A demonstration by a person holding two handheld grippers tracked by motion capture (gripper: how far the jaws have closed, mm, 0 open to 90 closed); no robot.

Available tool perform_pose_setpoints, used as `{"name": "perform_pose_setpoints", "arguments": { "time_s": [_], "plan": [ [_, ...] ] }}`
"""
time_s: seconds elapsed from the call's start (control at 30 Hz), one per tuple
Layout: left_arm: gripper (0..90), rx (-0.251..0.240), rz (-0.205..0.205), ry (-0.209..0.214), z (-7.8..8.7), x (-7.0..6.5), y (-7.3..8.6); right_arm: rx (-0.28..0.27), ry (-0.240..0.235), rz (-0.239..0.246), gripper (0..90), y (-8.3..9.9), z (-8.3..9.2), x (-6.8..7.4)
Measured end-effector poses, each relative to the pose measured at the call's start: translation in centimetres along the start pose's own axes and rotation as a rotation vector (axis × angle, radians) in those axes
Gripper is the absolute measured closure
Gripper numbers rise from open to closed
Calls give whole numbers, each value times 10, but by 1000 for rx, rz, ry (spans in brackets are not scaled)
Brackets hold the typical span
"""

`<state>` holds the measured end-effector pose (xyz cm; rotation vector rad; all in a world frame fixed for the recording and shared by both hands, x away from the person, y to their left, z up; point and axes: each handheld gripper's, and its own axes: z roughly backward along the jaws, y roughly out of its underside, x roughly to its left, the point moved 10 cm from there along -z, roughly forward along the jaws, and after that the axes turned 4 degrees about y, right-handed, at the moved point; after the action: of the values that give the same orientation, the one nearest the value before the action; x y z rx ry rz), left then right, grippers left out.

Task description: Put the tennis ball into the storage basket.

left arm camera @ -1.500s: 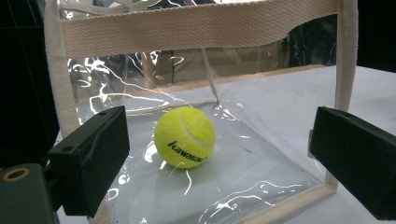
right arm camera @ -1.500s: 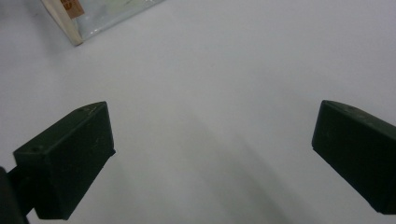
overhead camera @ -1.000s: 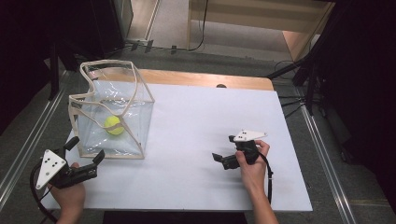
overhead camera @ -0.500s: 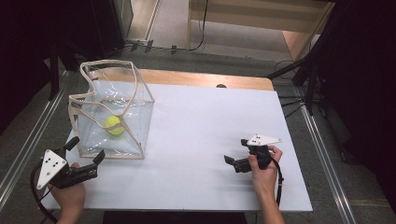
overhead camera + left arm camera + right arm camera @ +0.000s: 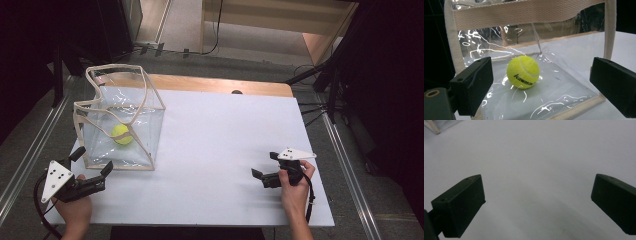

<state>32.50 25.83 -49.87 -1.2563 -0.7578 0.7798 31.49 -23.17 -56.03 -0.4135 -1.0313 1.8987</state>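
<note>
If the spread left tool [image 5: 92, 167] bumped the clear bag [image 5: 120, 125], the ball [image 5: 523, 72] could roll; the right tool [image 5: 265, 172] was spread too.

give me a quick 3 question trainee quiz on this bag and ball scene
1. True or false: the yellow tennis ball lies inside the clear plastic bag with beige webbing trim.
2. Which gripper is nearer that bag? A) left gripper B) right gripper
3. Fill in: both grippers' jaws stand ____ and hold nothing.

Key
1. True: it rests on the bag's floor.
2. A: it faces the bag's front wall, while the right gripper is over the bare white tabletop.
3. open
</note>
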Motion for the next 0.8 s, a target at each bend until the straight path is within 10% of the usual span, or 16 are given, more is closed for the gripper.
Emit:
{"name": "perform_pose_setpoints", "arguments": {
  "time_s": [0.8],
  "plan": [
    [54,3,-6,0,0,-1,0,-67,68,-89,0,26,38,-36]
  ]
}}
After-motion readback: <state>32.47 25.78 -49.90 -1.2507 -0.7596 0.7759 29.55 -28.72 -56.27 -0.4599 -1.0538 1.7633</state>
